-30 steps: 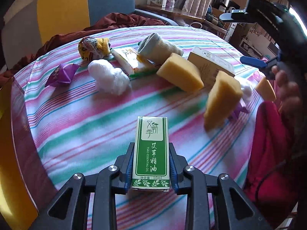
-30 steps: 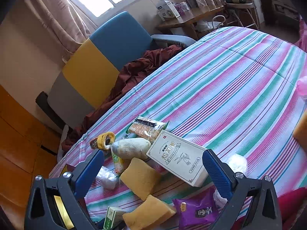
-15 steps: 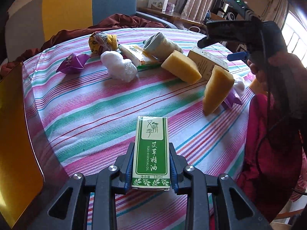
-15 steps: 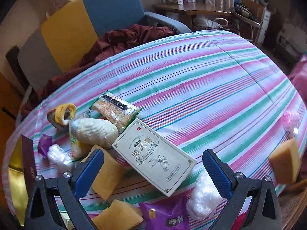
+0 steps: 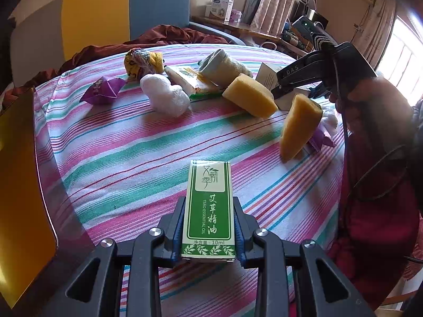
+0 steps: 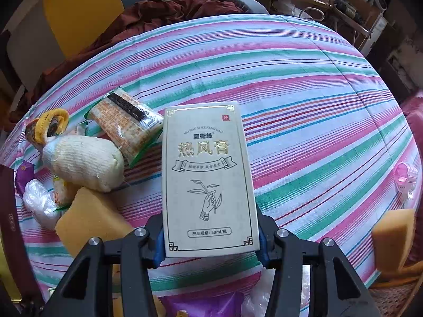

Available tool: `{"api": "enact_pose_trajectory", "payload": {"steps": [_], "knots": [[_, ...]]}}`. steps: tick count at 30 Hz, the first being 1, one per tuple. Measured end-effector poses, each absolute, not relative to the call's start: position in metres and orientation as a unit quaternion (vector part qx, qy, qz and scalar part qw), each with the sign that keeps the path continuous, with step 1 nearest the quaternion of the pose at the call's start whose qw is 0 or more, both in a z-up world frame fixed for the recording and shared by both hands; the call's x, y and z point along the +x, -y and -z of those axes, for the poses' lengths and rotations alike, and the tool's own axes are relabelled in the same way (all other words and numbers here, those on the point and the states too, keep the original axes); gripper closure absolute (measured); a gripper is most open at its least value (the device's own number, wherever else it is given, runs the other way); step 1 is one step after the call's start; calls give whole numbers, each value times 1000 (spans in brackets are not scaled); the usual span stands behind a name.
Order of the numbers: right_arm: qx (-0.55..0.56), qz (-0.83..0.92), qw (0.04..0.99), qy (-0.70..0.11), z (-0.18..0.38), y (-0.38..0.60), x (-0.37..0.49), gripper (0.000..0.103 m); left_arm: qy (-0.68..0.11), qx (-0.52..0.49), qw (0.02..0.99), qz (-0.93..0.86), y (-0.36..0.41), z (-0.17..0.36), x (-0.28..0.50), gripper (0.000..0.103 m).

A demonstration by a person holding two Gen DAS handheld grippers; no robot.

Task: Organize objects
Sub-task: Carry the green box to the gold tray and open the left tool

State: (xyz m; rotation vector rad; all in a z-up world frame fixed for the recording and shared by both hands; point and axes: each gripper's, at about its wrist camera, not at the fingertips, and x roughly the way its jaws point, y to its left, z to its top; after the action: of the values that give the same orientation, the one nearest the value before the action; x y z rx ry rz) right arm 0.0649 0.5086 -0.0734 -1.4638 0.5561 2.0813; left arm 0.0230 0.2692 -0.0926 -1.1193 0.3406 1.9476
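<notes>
My left gripper (image 5: 208, 231) is shut on a small green essential-oil box (image 5: 208, 208) and holds it above the striped tablecloth (image 5: 132, 145). My right gripper (image 6: 210, 240) is shut on a white ointment box (image 6: 208, 179), its blue pads against both long sides. In the left wrist view the right gripper's body (image 5: 312, 74) shows at the far right over that white box (image 5: 268, 76). Yellow sponges (image 5: 251, 95) (image 5: 298, 129), a rolled white sock (image 6: 82, 162), a cracker packet (image 6: 127, 122) and a white plastic wad (image 5: 165, 95) lie on the table.
A purple snack pouch (image 5: 103, 91) and a yellow-patterned sock bundle (image 5: 142, 62) lie at the far left. A gold-faced box (image 5: 21, 198) stands at the table's left edge. A pink clip (image 6: 405, 179) and another sponge (image 6: 391, 237) lie at the right. A chair (image 5: 127, 13) stands behind.
My right gripper has moved down to the white ointment box and shut on it. The left gripper has kept hold of the green box and drawn back slightly.
</notes>
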Motion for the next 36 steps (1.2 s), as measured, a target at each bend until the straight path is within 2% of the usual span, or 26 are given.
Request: {"api": "enact_pose_trajectory", "payload": {"steps": [12, 16, 20, 29, 36], "knots": [[-539, -770, 277, -197, 78, -516, 77, 51, -79, -402, 423, -808, -228, 27, 23, 73], [-539, -770, 280, -195, 75, -516, 81, 51, -31, -398, 378, -835, -174, 2, -6, 73], [-540, -770, 282, -189, 74, -514, 81, 51, 10, -404, 289, -868, -105, -10, -54, 73], [-541, -771, 282, -183, 74, -515, 87, 51, 50, -472, 109, -873, -16, 42, -169, 73], [-544, -772, 280, -171, 72, -507, 72, 51, 36, -489, 67, -869, -10, 70, -198, 73]]}}
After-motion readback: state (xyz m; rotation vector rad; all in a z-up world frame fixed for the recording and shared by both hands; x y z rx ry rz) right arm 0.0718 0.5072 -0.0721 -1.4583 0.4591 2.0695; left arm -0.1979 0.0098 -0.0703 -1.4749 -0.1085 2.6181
